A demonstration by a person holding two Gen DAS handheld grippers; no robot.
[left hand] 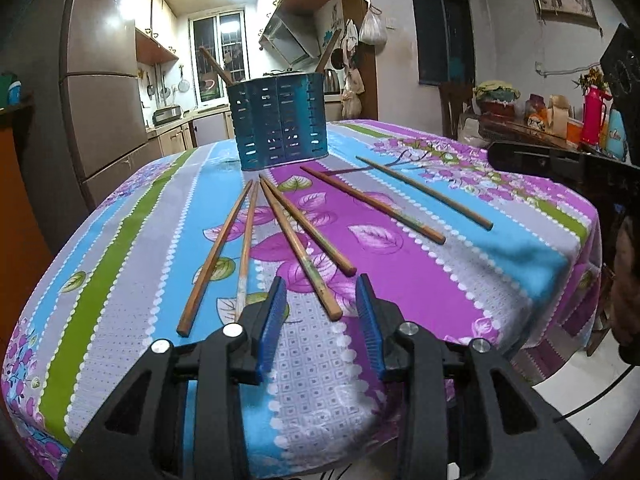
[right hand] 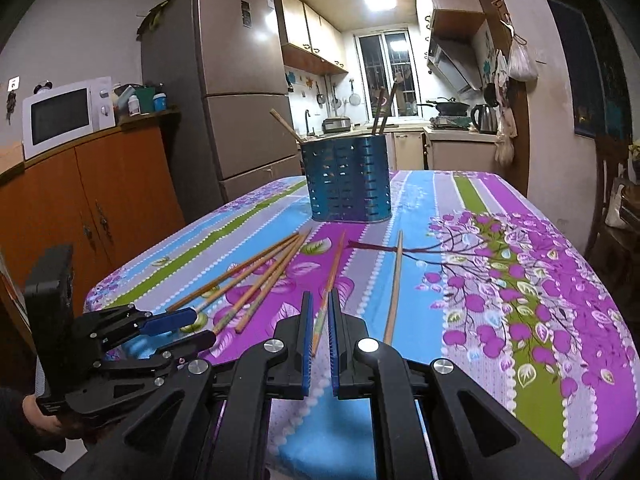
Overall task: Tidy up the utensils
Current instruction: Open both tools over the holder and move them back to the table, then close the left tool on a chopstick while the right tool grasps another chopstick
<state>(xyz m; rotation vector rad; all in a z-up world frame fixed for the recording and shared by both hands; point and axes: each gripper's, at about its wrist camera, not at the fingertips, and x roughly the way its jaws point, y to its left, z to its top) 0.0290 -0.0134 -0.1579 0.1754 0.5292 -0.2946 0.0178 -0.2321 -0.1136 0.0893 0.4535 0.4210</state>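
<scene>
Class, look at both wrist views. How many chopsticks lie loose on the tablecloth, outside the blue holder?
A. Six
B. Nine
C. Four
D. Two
A: four chopsticks fan out in front of the blue holder, and two more lie apart to their right on the tablecloth.

Clothed table bears chopsticks, slotted holder.

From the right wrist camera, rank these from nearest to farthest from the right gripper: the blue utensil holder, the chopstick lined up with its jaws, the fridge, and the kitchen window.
1. Chopstick, lined up with the right gripper's nearly shut jaws.
2. Blue utensil holder, mid-table, straight ahead.
3. Fridge, beyond the table, to the left.
4. Kitchen window, at the far end of the kitchen.
</scene>
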